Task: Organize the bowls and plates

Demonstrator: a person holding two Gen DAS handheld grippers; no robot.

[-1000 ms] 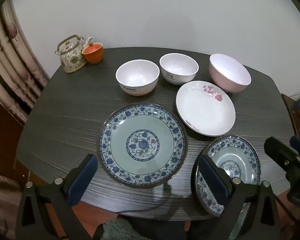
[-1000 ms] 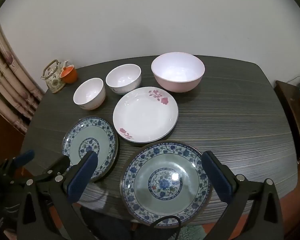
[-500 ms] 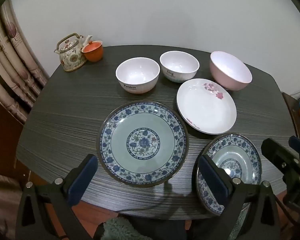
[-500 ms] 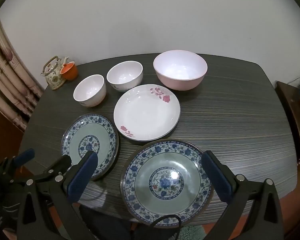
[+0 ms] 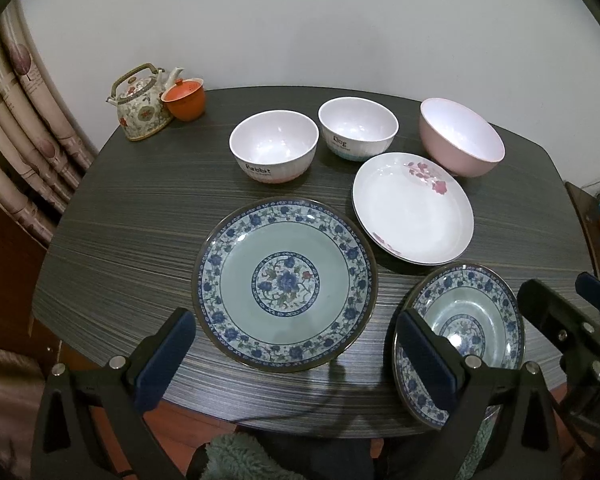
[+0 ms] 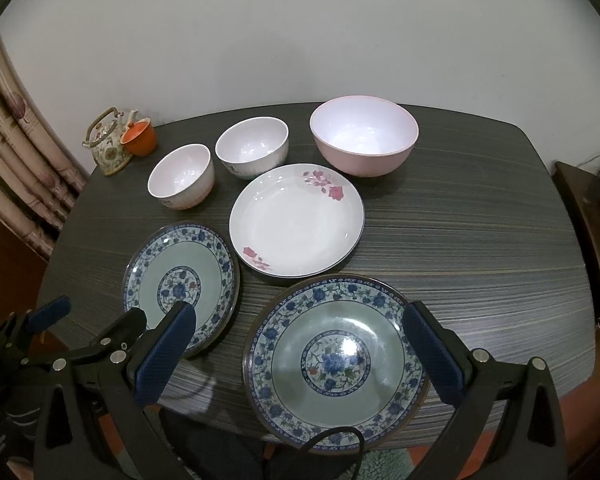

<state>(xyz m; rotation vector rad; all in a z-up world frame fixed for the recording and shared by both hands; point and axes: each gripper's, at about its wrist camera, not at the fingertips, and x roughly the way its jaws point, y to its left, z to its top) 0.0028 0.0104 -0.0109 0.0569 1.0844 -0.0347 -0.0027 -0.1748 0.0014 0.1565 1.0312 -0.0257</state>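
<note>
Two blue-patterned plates lie at the table's front: the left plate (image 5: 286, 282) (image 6: 180, 284) and the right plate (image 5: 466, 326) (image 6: 336, 364). A white flowered plate (image 5: 412, 210) (image 6: 296, 222) lies behind them. Two small white bowls (image 5: 274, 152) (image 5: 358, 128) (image 6: 180, 176) (image 6: 252, 148) and a pink bowl (image 5: 460, 136) (image 6: 364, 136) stand at the back. My left gripper (image 5: 296, 364) is open and empty above the front edge by the left plate. My right gripper (image 6: 300, 356) is open and empty over the right plate.
A floral teapot (image 5: 142, 106) (image 6: 108, 144) and an orange cup (image 5: 184, 98) (image 6: 140, 138) stand at the back left corner. A curtain (image 5: 16, 128) hangs left of the dark table (image 5: 132, 232). A low wooden piece (image 6: 588, 224) stands to the right.
Both grippers have drifted slightly forward toward the table; the dishes appear a little higher and closer. Nothing on the table has moved.
</note>
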